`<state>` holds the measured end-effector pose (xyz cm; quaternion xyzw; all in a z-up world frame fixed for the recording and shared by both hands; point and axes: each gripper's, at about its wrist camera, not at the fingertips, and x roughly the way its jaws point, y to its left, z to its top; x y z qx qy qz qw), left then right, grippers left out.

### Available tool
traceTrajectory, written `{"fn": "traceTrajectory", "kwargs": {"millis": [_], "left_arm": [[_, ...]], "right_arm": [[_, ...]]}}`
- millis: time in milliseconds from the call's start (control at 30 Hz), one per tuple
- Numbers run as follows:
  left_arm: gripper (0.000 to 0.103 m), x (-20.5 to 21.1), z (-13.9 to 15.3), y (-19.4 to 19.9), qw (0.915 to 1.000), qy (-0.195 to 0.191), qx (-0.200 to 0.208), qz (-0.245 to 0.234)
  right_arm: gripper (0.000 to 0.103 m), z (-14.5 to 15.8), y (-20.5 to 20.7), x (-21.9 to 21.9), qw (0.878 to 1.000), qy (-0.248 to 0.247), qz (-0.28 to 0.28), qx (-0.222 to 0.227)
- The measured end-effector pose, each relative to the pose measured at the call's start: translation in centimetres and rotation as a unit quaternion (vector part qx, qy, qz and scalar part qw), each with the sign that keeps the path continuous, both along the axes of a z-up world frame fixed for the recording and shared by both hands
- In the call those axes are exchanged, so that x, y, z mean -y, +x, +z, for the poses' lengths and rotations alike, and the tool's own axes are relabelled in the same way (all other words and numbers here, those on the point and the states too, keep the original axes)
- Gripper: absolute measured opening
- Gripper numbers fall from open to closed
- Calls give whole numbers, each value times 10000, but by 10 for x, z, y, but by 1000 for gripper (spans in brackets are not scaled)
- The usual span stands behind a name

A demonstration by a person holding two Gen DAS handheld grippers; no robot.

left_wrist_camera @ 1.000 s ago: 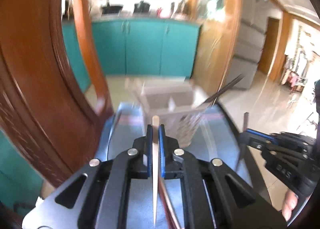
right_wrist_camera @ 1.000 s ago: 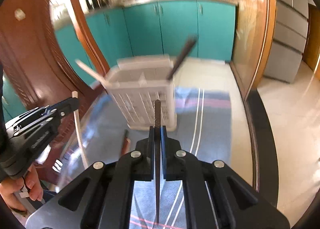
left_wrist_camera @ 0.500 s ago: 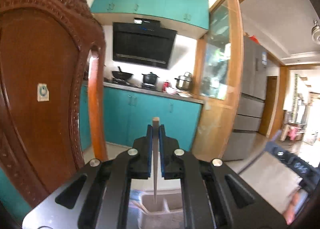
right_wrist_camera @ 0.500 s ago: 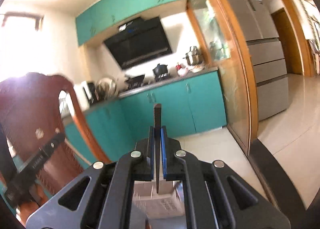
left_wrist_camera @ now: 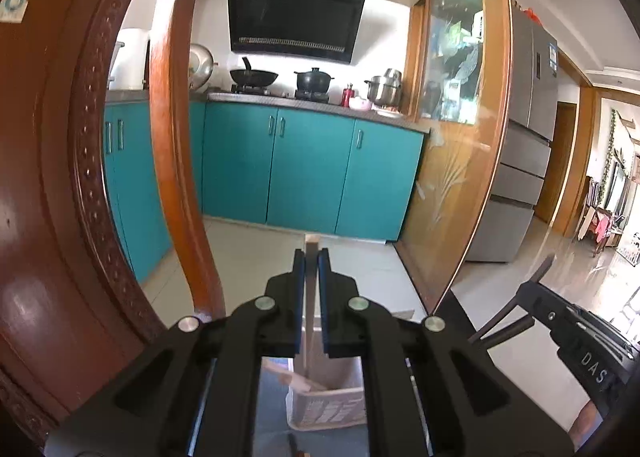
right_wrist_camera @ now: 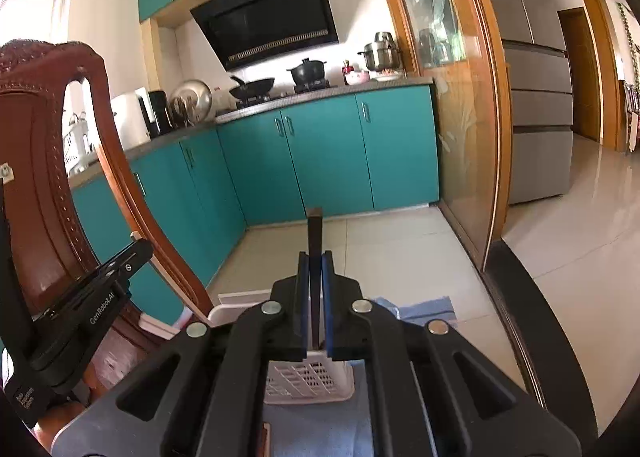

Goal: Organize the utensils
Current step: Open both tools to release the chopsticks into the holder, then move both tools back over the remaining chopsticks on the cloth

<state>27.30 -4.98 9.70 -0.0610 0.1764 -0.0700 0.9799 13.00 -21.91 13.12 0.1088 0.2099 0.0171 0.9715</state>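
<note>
Grippers both clamped utensils: left gripper (left_wrist_camera: 311,257) a pale chopstick (left_wrist_camera: 310,297), right gripper (right_wrist_camera: 315,261) a dark chopstick (right_wrist_camera: 315,249); perforated basket (right_wrist_camera: 308,381) half hidden.

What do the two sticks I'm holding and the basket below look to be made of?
The pale stick in the left tongs: probably bare wood or bamboo, matte tan with a square-cut end. The dark stick in the right tongs: near-black and smooth, maybe lacquered wood or plastic. The white slotted basket: moulded plastic, judging by its grid of slots.
</note>
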Motion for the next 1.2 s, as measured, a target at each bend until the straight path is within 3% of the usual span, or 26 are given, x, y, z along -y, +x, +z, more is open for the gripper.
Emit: {"fn": "traceTrajectory", "kwargs": {"millis": [200, 300, 467, 600, 667, 733, 767, 833, 933, 1000, 1100, 1200], "left_arm": [[21, -6, 10, -20, 9999, -40, 149, -13], [24, -20, 16, -43, 9992, -251, 313, -14], [31, -50, 17, -71, 9968, -458, 505, 421], [38, -64, -1, -67, 9971, -673, 167, 317], [39, -66, -17, -63, 9973, -632, -91, 355], [39, -64, -32, -58, 9975, -501, -345, 370], [39, -62, -37, -55, 9973, -428, -461, 387], [39, -59, -45, -50, 9964, -355, -684, 347], [42, -53, -51, -46, 9960, -293, -816, 228], [44, -48, -52, -45, 9964, -137, -821, 185], [45, -43, -55, -44, 9964, 5, -839, 152], [45, -42, -60, -40, 9953, 86, -954, 121]], "right_arm": [[21, 6, -16, 4, 10000, 1, -43, 59], [22, 16, -34, 6, 9998, 118, 62, 137], [22, 21, -71, -13, 9983, -43, 563, 153], [22, -21, -74, -38, 9949, -328, 898, -319], [22, -68, -58, -53, 9868, -528, 1109, -1052], [22, -122, -35, -62, 9689, -375, 1308, -2068], [22, -148, -25, -67, 9540, -173, 1473, -2604], [22, -179, -17, -75, 9331, 107, 1713, -3161], [22, -201, -14, -96, 9182, -23, 1923, -3462], [28, -208, -14, -107, 9156, -276, 1913, -3525], [25, -208, -15, -117, 9239, -636, 1793, -3319], [15, -209, -16, -112, 9261, -379, 1685, -3354]]}}
